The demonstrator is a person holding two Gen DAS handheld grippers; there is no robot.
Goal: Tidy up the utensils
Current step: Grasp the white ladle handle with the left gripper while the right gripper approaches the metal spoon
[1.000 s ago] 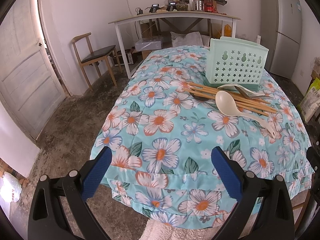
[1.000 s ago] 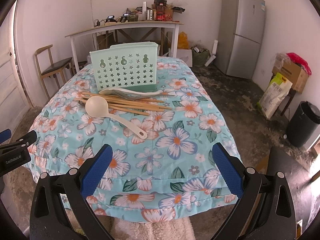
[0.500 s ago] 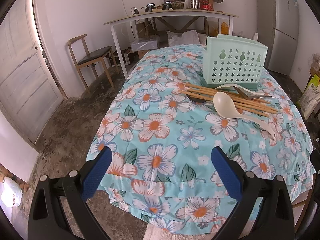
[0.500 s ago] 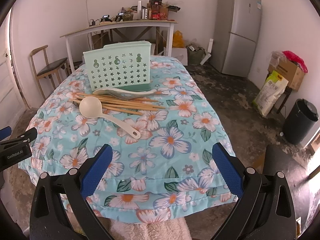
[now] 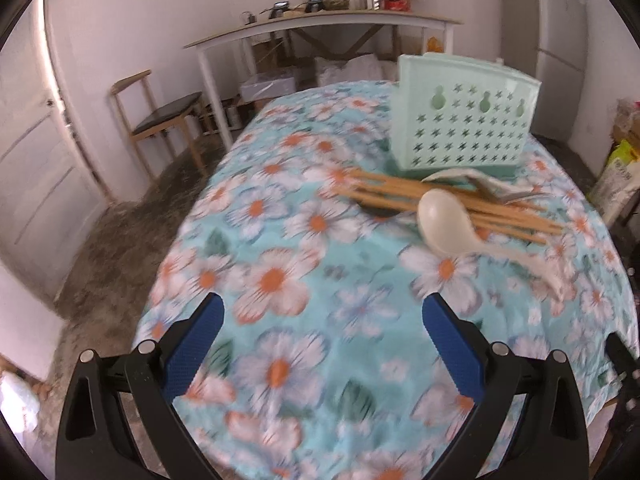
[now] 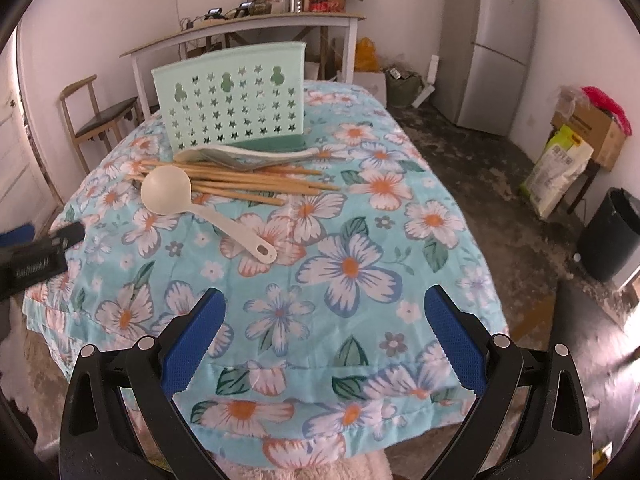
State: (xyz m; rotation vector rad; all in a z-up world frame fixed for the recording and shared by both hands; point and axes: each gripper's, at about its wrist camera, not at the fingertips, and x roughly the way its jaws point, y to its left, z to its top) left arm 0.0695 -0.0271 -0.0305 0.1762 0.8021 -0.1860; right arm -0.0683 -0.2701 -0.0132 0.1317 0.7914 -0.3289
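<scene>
Overhead, floral tablecloth — bare concrete floor, fridge beyond.

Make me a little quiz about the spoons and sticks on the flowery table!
1. True or false: the white ladle lies inside the green basket.
2. What lies between ladle and basket? A) chopsticks B) plates C) cups
3. Fill in: both the left gripper and right gripper are ____.

Key: 1 false, it lies on the tablecloth; 2 A; 3 open, holding nothing.
</scene>
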